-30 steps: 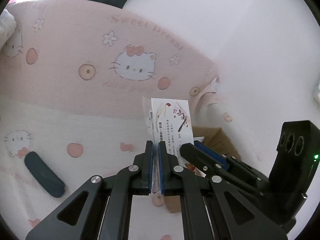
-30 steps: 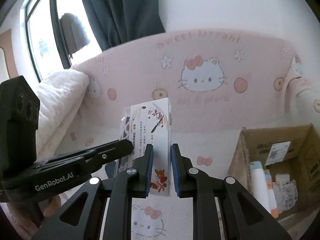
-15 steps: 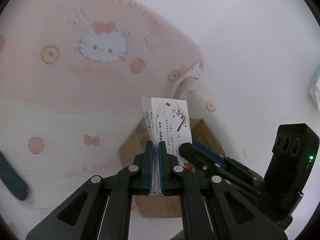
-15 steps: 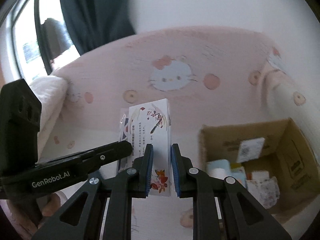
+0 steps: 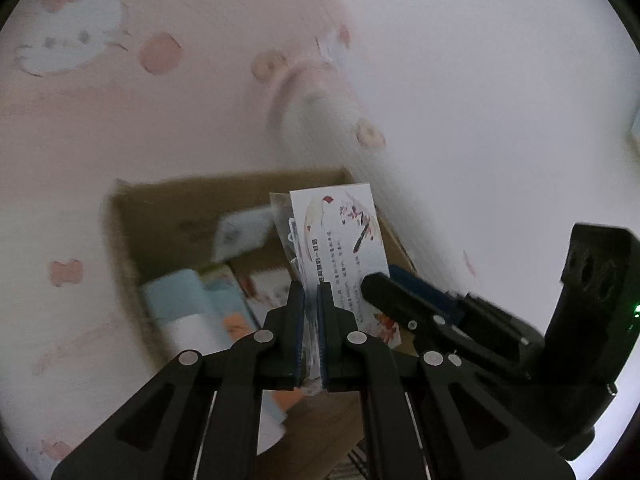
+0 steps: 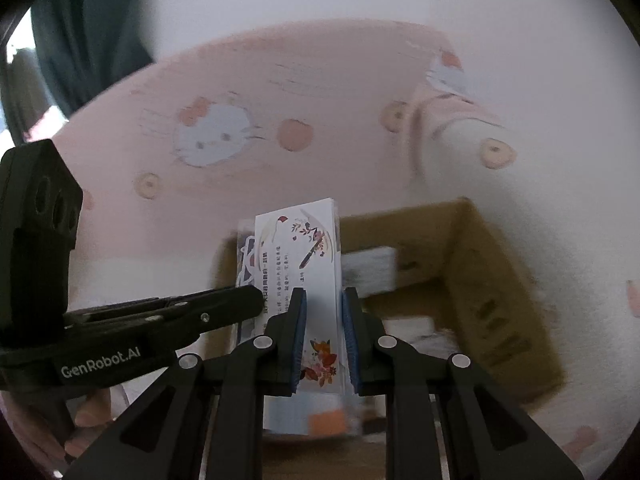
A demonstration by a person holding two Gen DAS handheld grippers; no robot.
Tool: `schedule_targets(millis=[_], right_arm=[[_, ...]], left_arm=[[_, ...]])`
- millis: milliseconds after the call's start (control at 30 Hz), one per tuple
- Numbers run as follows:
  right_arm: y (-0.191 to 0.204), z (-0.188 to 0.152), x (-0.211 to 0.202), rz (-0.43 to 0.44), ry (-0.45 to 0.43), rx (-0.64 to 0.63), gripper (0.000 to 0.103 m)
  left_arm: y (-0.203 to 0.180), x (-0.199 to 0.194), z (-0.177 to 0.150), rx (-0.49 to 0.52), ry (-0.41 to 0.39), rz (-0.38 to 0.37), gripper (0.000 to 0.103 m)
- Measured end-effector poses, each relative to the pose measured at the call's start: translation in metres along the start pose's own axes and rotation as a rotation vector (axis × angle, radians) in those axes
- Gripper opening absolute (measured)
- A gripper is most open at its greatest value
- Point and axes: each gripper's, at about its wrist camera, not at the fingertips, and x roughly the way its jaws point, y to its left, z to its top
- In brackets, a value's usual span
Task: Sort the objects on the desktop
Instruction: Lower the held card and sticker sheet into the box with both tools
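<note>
A white card packet [image 5: 340,236] printed with flowers and text, in a clear plastic sleeve, is held upright by both grippers. My left gripper [image 5: 311,291] is shut on the sleeve's thin left edge. My right gripper [image 6: 323,298] is shut on the thicker white pack [image 6: 298,248], coming in from the right side. The packet hangs over an open cardboard box [image 5: 224,188], whose brown wall [image 6: 492,280] shows behind and to the right of it. Motion blur softens both views.
Inside the box lie a light blue pack [image 5: 180,300] and several white and orange paper items. The box rests on a pink cat-print sheet [image 6: 208,136]. A rolled pillow [image 6: 460,136] lies beyond it by a white wall. A dark curtain [image 6: 80,20] hangs far left.
Both grippers have swung right and tipped downward with the packet still held. The box has come from the right edge to beneath the packet. The dark case has left the left wrist view.
</note>
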Motion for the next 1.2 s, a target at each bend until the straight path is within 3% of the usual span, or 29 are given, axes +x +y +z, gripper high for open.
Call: schedule_targets(millis=[200,433,733,833,1067,1200], right_arm=[[-0.047,0.000,0.025,-0.073,0.140,0.055,0.015],[-0.071,-0.001,0.056,-0.145,0.244,0.062,0.015],[-0.091,-0.006,0.087,-0.219,0.362,0.144,0.015],[-0.095,-0.011,0.097,-0.215,0.401,0.175,0.015],[-0.096,-0.020,0.112,-0.253,0.445,0.188,0.015],[-0.098,-0.025,0.116,-0.283,0.455,0.207,0.015]], left_arm=[[-0.009,0.063,0.005,-0.092,0.187,-0.028,0.005],[-0.006,0.115,0.000,-0.187,0.317,-0.010,0.005],[0.003,0.154,-0.003,-0.257,0.412,0.020,0.005],[0.007,0.158,-0.007,-0.290,0.412,0.040,0.005],[0.003,0.174,-0.014,-0.267,0.474,0.080,0.005],[0.006,0.173,-0.018,-0.271,0.491,0.105,0.011]])
